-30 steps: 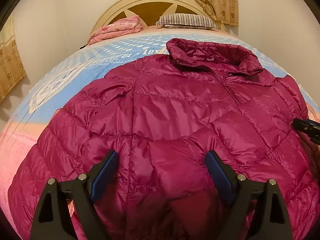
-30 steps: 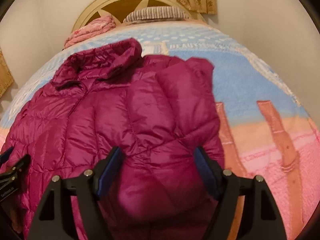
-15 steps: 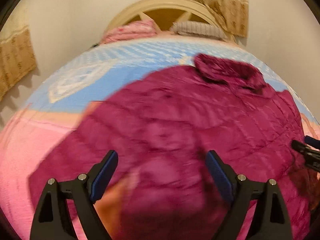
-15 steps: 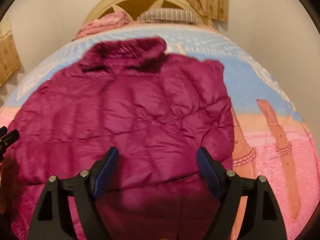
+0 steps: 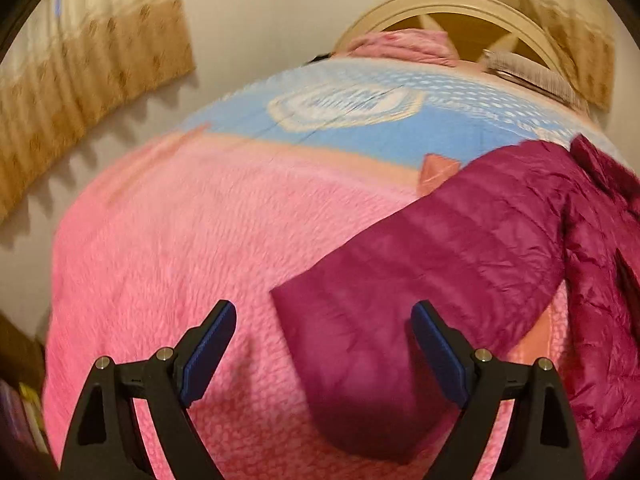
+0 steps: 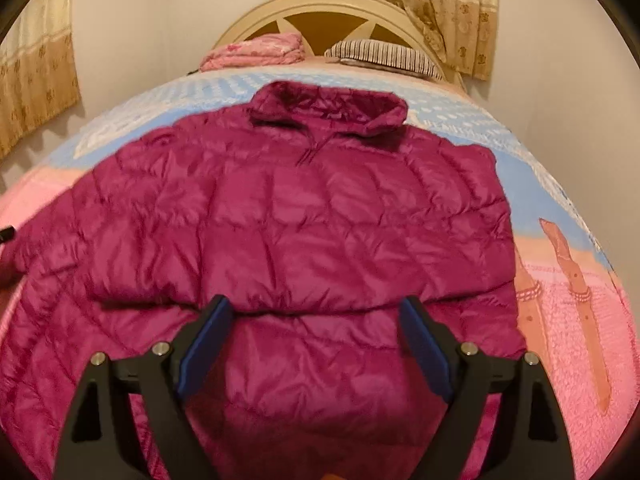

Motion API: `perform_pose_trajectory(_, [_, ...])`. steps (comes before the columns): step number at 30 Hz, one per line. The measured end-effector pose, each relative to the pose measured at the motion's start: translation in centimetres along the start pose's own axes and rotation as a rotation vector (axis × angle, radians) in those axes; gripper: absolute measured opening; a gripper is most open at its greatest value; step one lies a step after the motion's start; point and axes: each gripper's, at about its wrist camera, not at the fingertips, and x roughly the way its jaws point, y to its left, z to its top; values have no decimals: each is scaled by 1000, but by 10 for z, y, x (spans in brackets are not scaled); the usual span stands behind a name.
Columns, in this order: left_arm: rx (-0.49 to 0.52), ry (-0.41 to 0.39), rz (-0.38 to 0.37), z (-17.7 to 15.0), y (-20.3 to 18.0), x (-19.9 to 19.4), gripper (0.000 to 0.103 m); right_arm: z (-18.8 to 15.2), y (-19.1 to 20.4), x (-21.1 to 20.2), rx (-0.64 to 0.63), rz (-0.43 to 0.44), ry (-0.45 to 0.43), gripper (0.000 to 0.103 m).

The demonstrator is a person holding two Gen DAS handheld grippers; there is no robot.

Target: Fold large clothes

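Note:
A magenta quilted puffer jacket point(image 6: 304, 216) lies front up on the bed, collar point(image 6: 328, 108) toward the headboard. Its one sleeve point(image 5: 440, 272) stretches out over the pink blanket, and the cuff end lies below and between the fingers of my left gripper point(image 5: 323, 312), which is open and grips nothing. My right gripper point(image 6: 315, 306) hovers over the jacket's lower body near a crosswise crease. Its jaws are opening, with fabric beneath them but none pressed by the pads. At the right wrist view's left edge a dark tip point(image 6: 6, 234) of the other gripper shows.
A pink and blue blanket point(image 5: 180, 240) covers the bed. A cream headboard point(image 6: 332, 4), a striped pillow point(image 6: 384, 56) and folded pink bedding point(image 6: 256, 52) sit at the far end. Curtains point(image 5: 92, 52) hang on the walls, and a low shelf point(image 5: 20, 400) stands by the bed's left side.
The left gripper has swung left from above the jacket's body to its outstretched sleeve. The right gripper has shifted left to the jacket's middle, and its jaws stand a little wider.

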Motion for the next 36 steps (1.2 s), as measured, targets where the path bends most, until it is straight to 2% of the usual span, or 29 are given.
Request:
perform_pose_trajectory(4, [-37, 43, -70, -5, 0, 7, 89, -3, 5, -1, -21, -21, 0, 88])
perform_pose_trajectory(10, [-32, 63, -109, -12, -17, 16, 88, -4, 6, 2, -24, -43, -1, 88])
perform_pose_trajectory(12, [-29, 68, -105, -12, -18, 16, 70, -4, 5, 2, -22, -46, 1, 88])
perform_pose_trajectory(13, [-30, 65, -105, -11, -18, 17, 65, -5, 5, 1, -22, -46, 2, 88])
perform_pose_trajectory(15, [-26, 49, -104, -8, -16, 13, 39, -4, 4, -1, -21, -50, -3, 88])
perform_pose_trajectory(18, [-19, 23, -113, -2, -12, 4, 20, -2, 5, -6, -22, -65, -16, 88])
perform_pose_trajectory(26, [31, -103, -127, 14, -20, -36, 12, 1, 5, -16, -21, -76, -28, 88])
perform_pose_trajectory(36, [90, -191, -183, 35, -51, -71, 7, 0, -14, -25, 11, -110, -35, 88])
